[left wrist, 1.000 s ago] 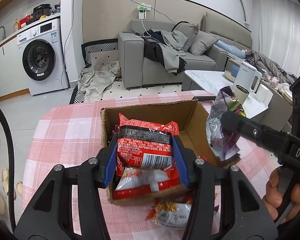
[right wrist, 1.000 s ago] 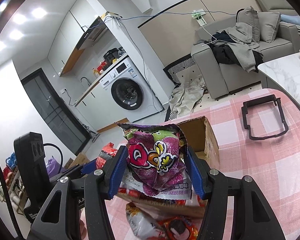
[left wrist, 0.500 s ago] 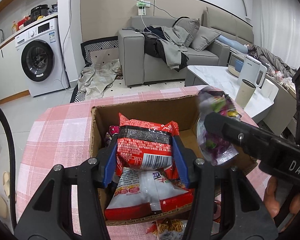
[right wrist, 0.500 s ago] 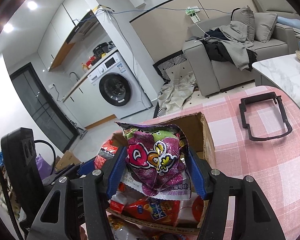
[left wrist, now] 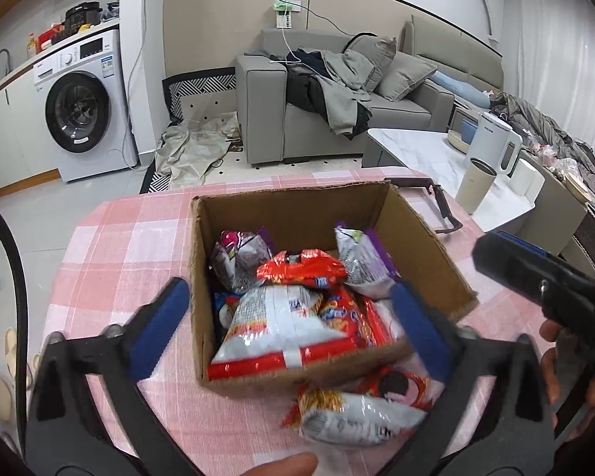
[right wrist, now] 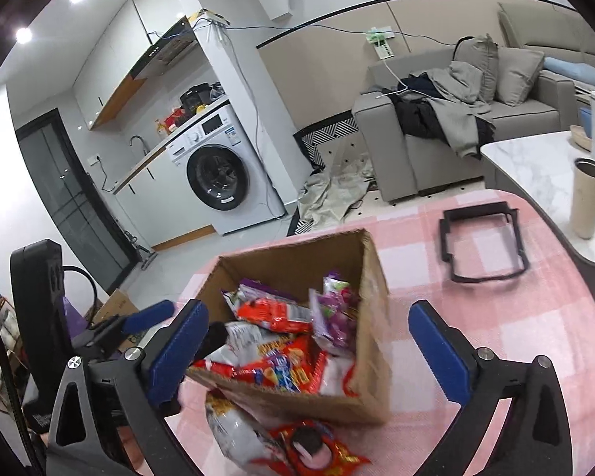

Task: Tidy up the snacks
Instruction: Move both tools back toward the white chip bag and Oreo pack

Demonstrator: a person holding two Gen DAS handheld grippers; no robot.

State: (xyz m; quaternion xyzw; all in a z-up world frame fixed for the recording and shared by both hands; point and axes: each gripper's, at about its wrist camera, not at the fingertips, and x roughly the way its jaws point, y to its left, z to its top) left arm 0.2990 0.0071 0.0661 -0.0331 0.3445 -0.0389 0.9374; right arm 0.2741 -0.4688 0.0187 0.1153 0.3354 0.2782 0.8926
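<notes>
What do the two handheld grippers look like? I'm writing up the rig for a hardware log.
Both match: the left gripper and right gripper have black angular plastic frames with triangular cut-outs, silver screws at the joints, and blue rubbery pads lining the fingers. A black cable loops at each view's left edge. Bare fingers grip the right one's handle; no sleeve shows.

Your box (left wrist: 424, 234) sits mid-table (left wrist: 131, 238), snack packets (left wrist: 297, 301) inside; two packets (left wrist: 357, 412) at its near wall, frame (right wrist: 482, 244) toward far-right edge.
</notes>
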